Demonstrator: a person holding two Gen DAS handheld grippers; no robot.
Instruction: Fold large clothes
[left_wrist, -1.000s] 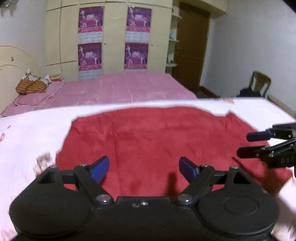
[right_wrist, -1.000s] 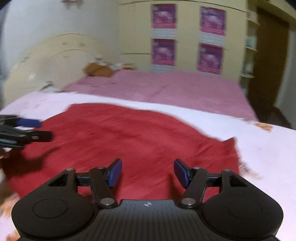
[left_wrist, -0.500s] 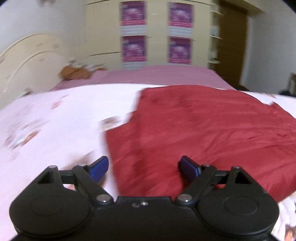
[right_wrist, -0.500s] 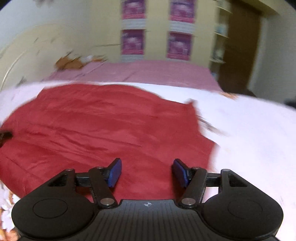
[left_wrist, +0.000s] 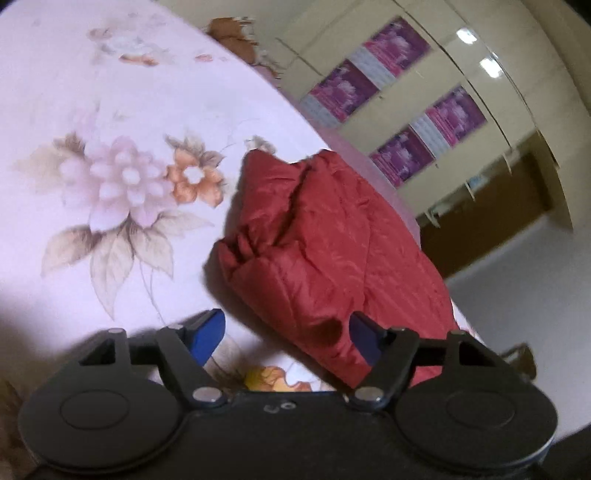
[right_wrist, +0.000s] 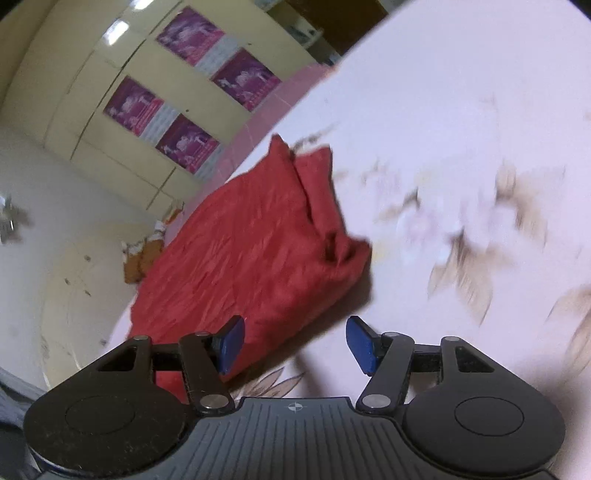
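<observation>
Your landmark is the crumpled dark red quilted garment (left_wrist: 332, 243), which lies spread on the pale pink sheet with printed flowers (left_wrist: 122, 177). Your left gripper (left_wrist: 286, 338) sits at the garment's near corner: its jaws stand apart and have just been closing, with the red edge lying between the blue pads (left_wrist: 208, 334), the right-hand pad just beside or touching the cloth, the left-hand pad over bare sheet; nothing is pinched. Your right gripper (right_wrist: 295, 341) hangs at the garment's opposite near edge, jaws apart and gripping nothing, one pad in front of the red fabric, the other over the sheet. Beyond the garment stands a cream wardrobe with four purple posters (right_wrist: 184, 96).
</observation>
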